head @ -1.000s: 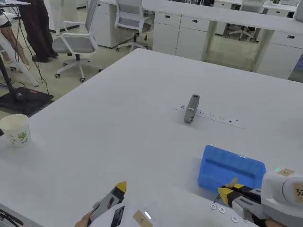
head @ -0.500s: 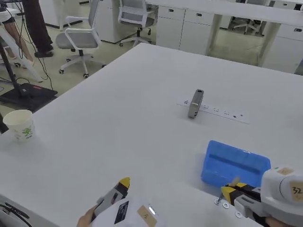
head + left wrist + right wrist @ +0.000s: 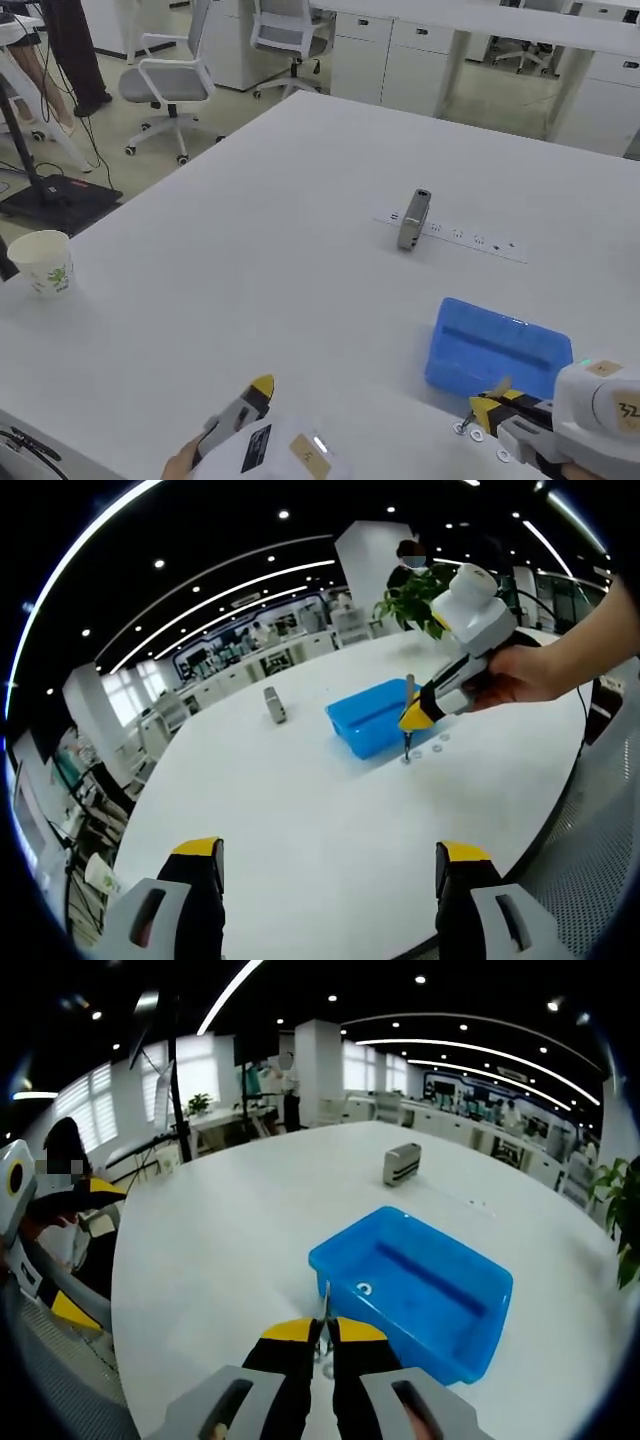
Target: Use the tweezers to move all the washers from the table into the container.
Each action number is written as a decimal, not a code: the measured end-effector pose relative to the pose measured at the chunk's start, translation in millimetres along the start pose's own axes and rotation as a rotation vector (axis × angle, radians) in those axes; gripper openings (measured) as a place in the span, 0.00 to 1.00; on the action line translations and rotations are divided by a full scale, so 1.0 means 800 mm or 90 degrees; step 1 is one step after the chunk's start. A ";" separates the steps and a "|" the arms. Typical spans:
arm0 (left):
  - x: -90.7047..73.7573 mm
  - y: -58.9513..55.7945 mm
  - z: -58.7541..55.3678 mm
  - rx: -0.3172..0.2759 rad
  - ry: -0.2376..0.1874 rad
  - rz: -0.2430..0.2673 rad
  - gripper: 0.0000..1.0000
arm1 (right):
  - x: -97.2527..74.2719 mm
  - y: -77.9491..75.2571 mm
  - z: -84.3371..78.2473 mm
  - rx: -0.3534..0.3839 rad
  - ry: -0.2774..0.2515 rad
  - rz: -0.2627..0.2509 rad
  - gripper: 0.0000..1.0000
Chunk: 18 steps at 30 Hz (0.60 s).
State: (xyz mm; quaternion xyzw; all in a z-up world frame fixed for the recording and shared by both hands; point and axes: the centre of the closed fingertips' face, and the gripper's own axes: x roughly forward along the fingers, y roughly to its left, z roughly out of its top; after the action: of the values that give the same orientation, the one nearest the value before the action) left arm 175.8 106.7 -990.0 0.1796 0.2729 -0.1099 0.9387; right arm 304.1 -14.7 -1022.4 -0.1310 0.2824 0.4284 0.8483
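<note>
Just in front of the blue rectangular plastic container (image 3: 495,348), near the right edge of the white table (image 3: 250,250), a few small silver washers (image 3: 477,434) lie loose on the tabletop, close together. The right gripper (image 3: 492,405), with its yellow-tipped jaws pressed together, clamps a pair of thin metal tweezers (image 3: 408,720). In the left gripper view the tweezers stand nearly upright, their tip down at the table beside the washers and just short of the container's near wall. Whether the tip touches a washer cannot be told. The right gripper view looks along the tweezers into the container: one washer lies on its blue floor near the closer corner, and the rest of the floor shows bare blue.

The left gripper (image 3: 328,852) hangs over the near edge of the table, well apart from the washers and the container, its jaws spread wide with nothing between them. Farther back on the table a grey metal block (image 3: 412,218) stands beside a row of sockets set into the top, and a white paper cup with a green print (image 3: 45,262) sits near the far left edge.
</note>
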 end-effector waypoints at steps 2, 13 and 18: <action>0.000 0.000 0.000 -0.001 0.000 0.000 0.89 | 0.001 0.000 0.000 -0.003 0.004 0.003 0.02; 0.000 -0.002 0.001 0.000 -0.002 -0.003 0.90 | -0.014 0.002 0.017 -0.007 -0.005 0.011 0.02; -0.001 -0.002 0.001 -0.003 -0.004 -0.005 0.92 | -0.025 0.004 0.027 -0.005 -0.015 0.015 0.02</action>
State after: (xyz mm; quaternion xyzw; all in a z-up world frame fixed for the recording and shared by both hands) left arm 175.4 104.8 -989.6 0.1761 0.2712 -0.1137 0.9394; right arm 300.2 -15.6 -993.2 -0.1259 0.2723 0.4412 0.8458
